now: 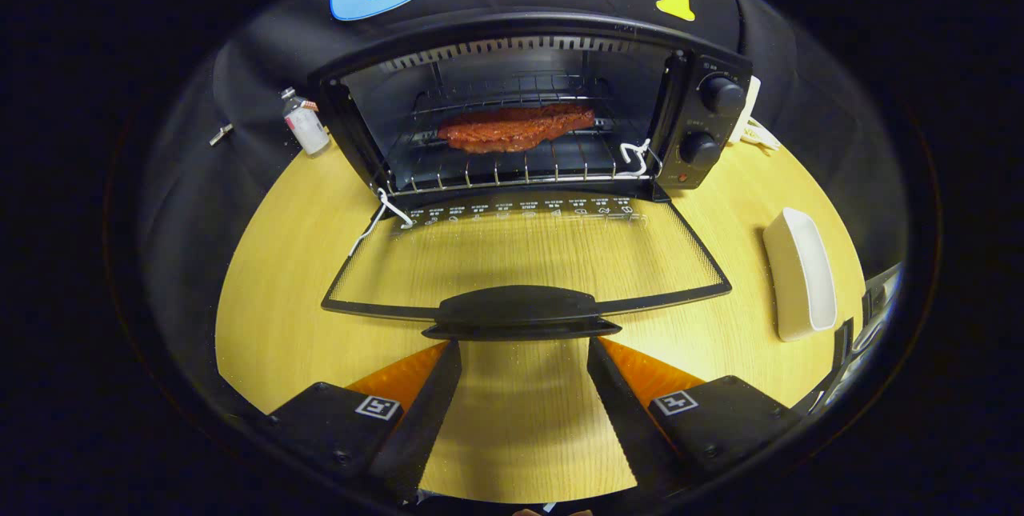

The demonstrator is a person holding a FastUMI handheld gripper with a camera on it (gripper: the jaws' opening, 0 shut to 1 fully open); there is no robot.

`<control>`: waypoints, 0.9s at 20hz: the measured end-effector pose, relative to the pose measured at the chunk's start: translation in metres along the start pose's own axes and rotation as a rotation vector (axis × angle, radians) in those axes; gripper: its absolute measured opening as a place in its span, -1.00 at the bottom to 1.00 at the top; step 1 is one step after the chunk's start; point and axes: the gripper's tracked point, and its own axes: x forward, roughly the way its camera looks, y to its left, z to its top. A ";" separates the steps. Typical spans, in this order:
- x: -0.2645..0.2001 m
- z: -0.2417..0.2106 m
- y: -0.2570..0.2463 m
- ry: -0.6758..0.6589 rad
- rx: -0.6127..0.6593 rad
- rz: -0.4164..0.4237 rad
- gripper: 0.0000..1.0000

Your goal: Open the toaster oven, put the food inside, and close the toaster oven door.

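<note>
Gaping empty, the claw (524, 344) faces the lowered door's handle (520, 310), white dish (800, 272) beside, bottle (305, 122) beyond

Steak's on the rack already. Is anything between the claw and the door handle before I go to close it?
Nothing visible. The claw is open, its fingertips just short of the door handle, with bare table between them. The door lies fully down; the steak sits on the rack, clear of it. The white dish is off to the side.

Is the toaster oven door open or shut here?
Open: the door lies folded down flat over the table, its handle just ahead of the open gripper; steak on the rack.
</note>
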 end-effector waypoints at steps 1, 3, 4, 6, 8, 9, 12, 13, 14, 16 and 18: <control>-0.004 0.003 0.002 -0.013 0.006 0.007 0.97; -0.014 0.010 0.002 -0.032 0.016 0.019 0.96; -0.017 0.013 0.003 -0.042 0.023 0.024 0.96; -0.023 0.019 0.004 -0.071 0.028 0.030 0.97; -0.029 0.027 0.004 -0.107 0.028 0.034 0.97; -0.033 0.031 0.005 -0.126 0.032 0.036 0.97; -0.046 0.047 0.007 -0.173 0.039 0.040 0.97; -0.049 0.053 0.007 -0.191 0.031 0.042 0.97; -0.053 0.061 0.008 -0.215 0.023 0.043 0.97; -0.058 0.071 0.008 -0.255 0.005 0.042 0.97; -0.066 0.082 0.009 -0.281 -0.004 0.043 0.97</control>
